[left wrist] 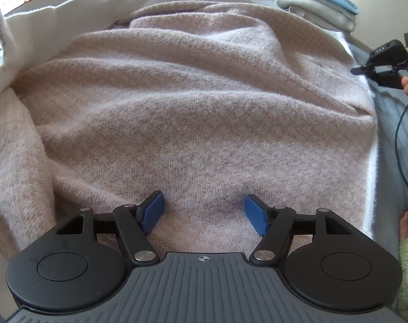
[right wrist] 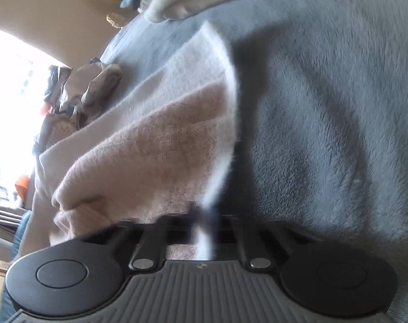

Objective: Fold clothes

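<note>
We have the fuzzy pink-beige knit garment with a white underside (left wrist: pixel 193 102) spread on the grey plush bed cover (right wrist: pixel 325 113). Our left claw (left wrist: pixel 204 214) hovers over its near part, jaws wide apart and empty, seemingly ready to pin or pinch. Our right claw (right wrist: pixel 204 215) is closed at the garment's white edge, seemingly gripping it to carry a fold. A stack of folded blue and cream clothes (left wrist: pixel 317 2) sits beyond, clear of the fold's path.

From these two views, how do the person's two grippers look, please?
The left gripper has blue pads on black linkage arms with silver rivets, two round black discs and a ribbed grey body with a small crosshair mark. The right gripper is built alike; seen from the left camera, a dark cable hangs from it.
</note>
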### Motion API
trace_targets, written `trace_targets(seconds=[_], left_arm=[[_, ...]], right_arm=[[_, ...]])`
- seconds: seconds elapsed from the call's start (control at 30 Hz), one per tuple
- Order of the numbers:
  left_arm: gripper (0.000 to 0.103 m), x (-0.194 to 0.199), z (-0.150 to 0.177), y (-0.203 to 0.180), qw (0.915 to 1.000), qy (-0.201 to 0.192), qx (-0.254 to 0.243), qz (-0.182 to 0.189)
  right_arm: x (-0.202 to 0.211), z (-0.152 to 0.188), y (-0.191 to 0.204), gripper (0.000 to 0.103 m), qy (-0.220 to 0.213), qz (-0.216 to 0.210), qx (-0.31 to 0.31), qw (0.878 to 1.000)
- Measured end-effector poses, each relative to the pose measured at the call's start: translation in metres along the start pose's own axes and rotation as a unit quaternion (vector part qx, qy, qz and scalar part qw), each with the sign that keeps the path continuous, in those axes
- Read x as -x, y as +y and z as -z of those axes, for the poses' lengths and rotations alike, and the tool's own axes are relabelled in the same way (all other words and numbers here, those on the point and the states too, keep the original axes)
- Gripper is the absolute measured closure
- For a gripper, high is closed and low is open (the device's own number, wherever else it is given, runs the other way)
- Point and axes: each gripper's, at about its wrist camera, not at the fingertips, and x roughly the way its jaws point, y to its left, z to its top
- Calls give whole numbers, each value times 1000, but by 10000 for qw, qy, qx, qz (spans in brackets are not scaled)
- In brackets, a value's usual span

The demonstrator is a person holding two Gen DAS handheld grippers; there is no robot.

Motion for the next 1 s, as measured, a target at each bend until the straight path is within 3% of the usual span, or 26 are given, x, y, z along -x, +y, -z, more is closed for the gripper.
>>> trace_targets(seconds=[0.1,0.27,0.33,0.43,0.5,0.63,0.7,0.77,0.87,0.93,1.0], left_arm=[[36,3,3,0,10000,2,70,10],[36,11,6,9,9992,-60,368,156],[36,17,5,16,9981,-106,568,236],[36,31,2,28,9950,-311,900,286],[36,37,-2,36,9926,-467,1079,297],[36,31,-17,50,9886,-652,1336,249],[36,26,-27,58,9855,-755,1511,178],[36,21,-35,65,9817,-814,1718,37],[36,10,-46,73,9795,-686,1830,-485],[36,2,-51,78,9772,-529,1852,-898],[36,-4,-51,84,9740,-419,1952,-1066]], right_arm=[[17,5,2,101,-383,270,120,9988],[19,7,-18,101,-368,655,-108,9971],[26,6,-18,93,-401,677,-203,9967],[50,6,4,80,-760,1030,196,9916],[60,4,25,73,-1001,1050,700,9869],[44,11,97,60,-913,623,2073,9720],[18,21,145,55,-700,296,2892,9543],[-11,36,194,54,-515,-10,3689,9280],[-56,66,258,34,-375,-312,4755,8784],[-87,86,298,32,-308,-454,5392,8404],[-117,105,329,31,-271,-418,5865,8084]])
